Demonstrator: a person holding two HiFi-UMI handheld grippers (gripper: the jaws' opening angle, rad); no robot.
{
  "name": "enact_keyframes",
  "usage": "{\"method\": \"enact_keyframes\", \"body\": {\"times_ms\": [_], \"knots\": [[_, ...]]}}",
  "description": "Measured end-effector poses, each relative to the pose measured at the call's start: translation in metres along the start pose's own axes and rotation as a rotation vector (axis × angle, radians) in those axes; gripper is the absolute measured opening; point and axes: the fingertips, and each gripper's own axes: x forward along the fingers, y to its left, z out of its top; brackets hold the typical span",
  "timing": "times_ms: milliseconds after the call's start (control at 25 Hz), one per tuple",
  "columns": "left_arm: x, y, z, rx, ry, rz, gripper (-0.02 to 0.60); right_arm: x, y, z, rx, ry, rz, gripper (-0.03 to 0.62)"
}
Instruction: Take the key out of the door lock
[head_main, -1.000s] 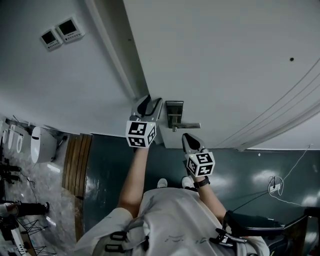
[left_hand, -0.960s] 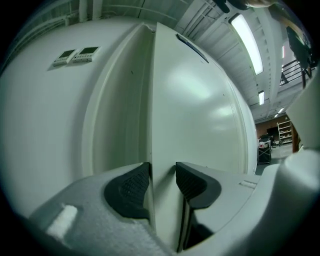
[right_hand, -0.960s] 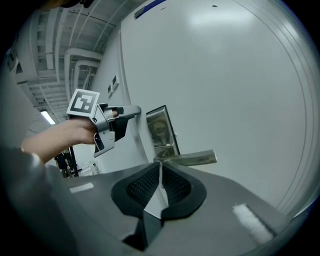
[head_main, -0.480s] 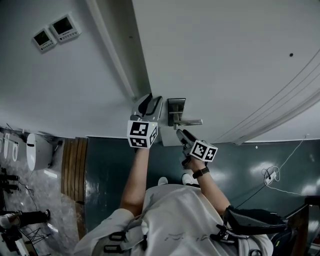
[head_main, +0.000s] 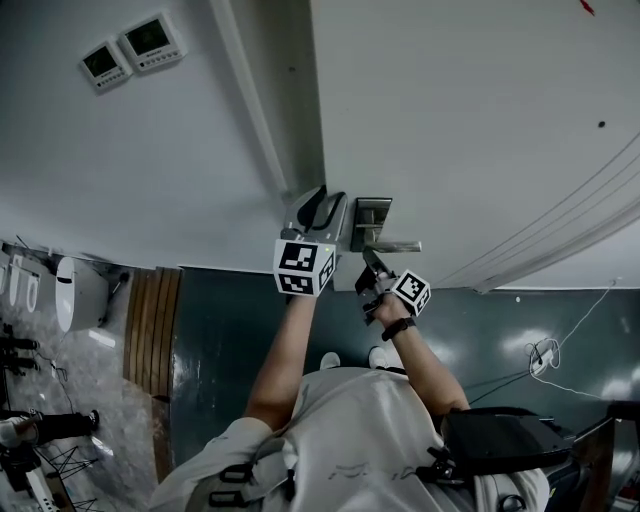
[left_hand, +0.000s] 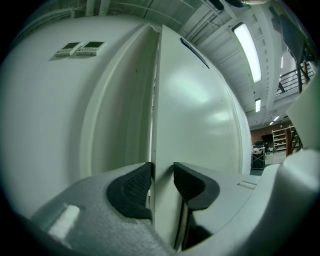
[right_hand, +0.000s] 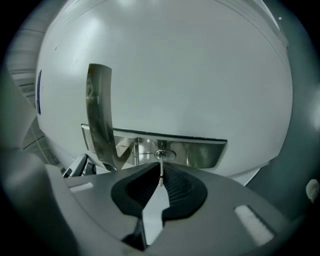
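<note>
right claw (right_hand: 160, 182) just closing, pinched on the key (right_hand: 160, 170) seated in the door lock (right_hand: 165, 154); left claw (left_hand: 162, 181) just narrowing, clamped on the door edge (left_hand: 159, 125). grasp step seemingly in hand. next, likely: straight pull outward, no twisting, door held steady.

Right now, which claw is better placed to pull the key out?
Right. The right claw has just closed on the key in the lock; the left claw clamps the door edge.

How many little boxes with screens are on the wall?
2. One little box is on the wall, left of the door; the other little box sits right beside it. None seem hidden.
</note>
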Motion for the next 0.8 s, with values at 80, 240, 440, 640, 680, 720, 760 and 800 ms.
{"method": "enact_keyframes", "body": {"times_ms": [80,240,440,640,680,720,760,800], "knots": [[0.001,0.0,0.0,-0.017,0.001,-0.008,0.141,-0.002,0.001,0.001,-0.004,-0.023,0.009,0.028],[0.002,0.002,0.0,-0.015,0.015,-0.013,0.143,-0.002,0.0,0.002,0.013,-0.049,0.034,0.026],[0.0,0.0,-0.001,-0.019,0.018,-0.017,0.144,-0.028,-0.003,-0.016,0.006,-0.033,0.025,0.026],[0.0,0.003,0.001,-0.031,-0.002,-0.009,0.141,-0.073,-0.03,-0.049,0.032,0.018,-0.049,0.026],[-0.001,0.002,0.001,-0.031,-0.008,-0.013,0.141,-0.079,-0.028,-0.048,0.005,0.019,-0.047,0.026],[-0.002,0.001,0.001,-0.026,-0.011,-0.021,0.141,-0.084,-0.024,-0.045,-0.035,0.014,-0.045,0.026],[-0.004,0.0,0.001,-0.019,-0.012,-0.032,0.141,-0.089,-0.018,-0.04,-0.082,0.006,-0.05,0.026],[-0.007,-0.001,0.002,-0.013,-0.014,-0.042,0.141,-0.096,-0.011,-0.035,-0.131,-0.006,-0.061,0.026]]}}
